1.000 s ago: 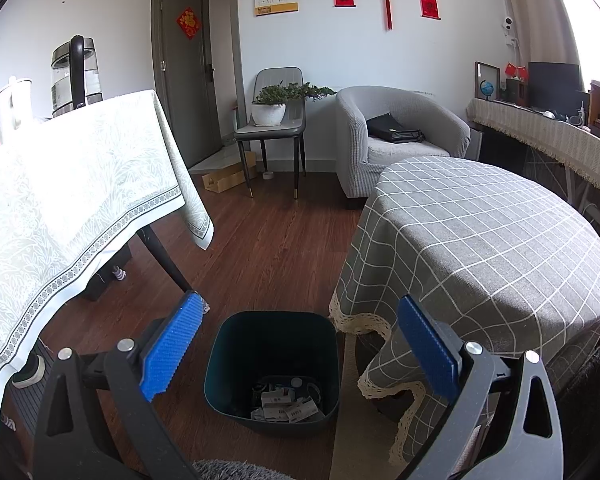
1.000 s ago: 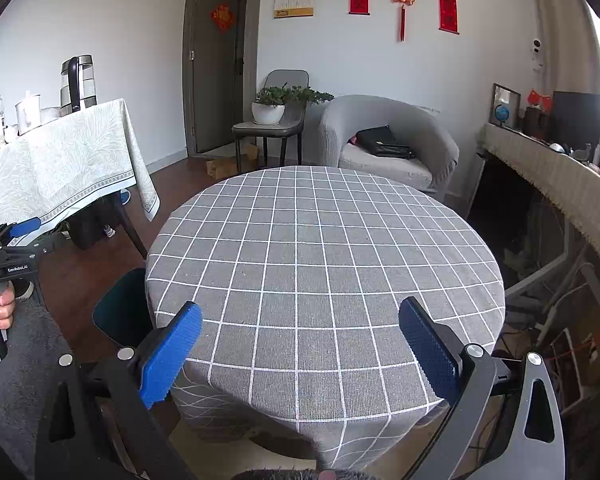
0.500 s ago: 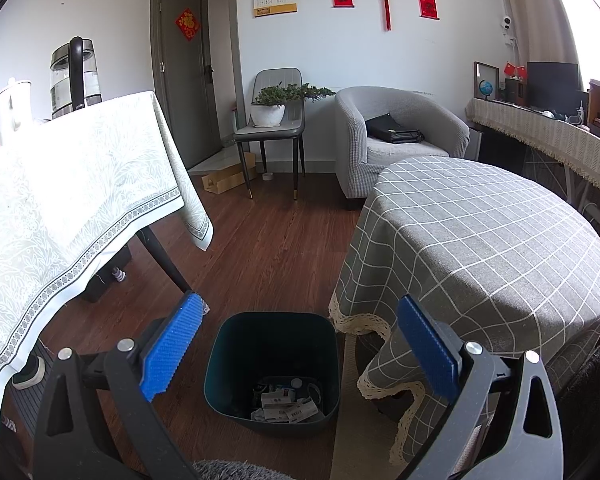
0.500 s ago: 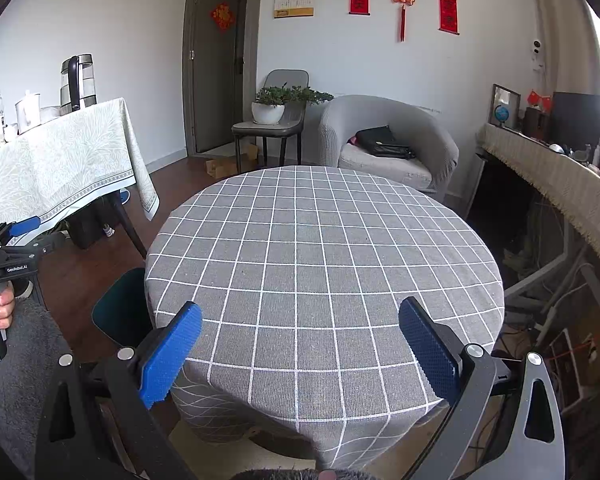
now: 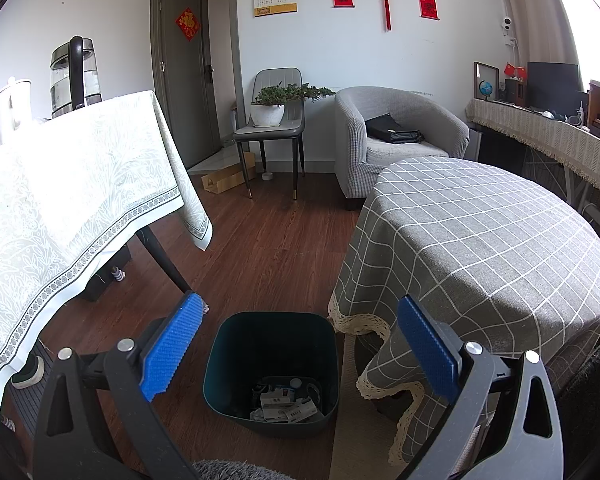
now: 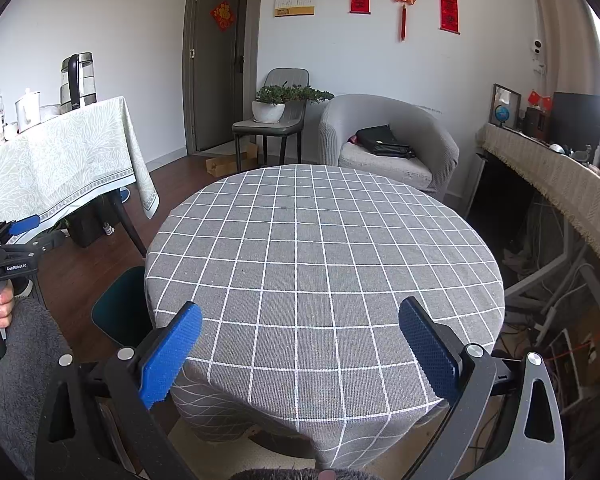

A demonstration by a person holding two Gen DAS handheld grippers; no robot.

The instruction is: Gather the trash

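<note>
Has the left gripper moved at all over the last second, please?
No. In its own view the bin and round table sit where they did; the left gripper hangs open above the bin.

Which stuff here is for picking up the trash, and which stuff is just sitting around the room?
For the trash job:
- dark teal plastic bin on the floor
- white paper scraps inside it
- open left gripper
- open right gripper

Just sitting around:
- round table with grey checked cloth
- grey armchair holding a black bag
- white potted plant
- glass kettle
</note>
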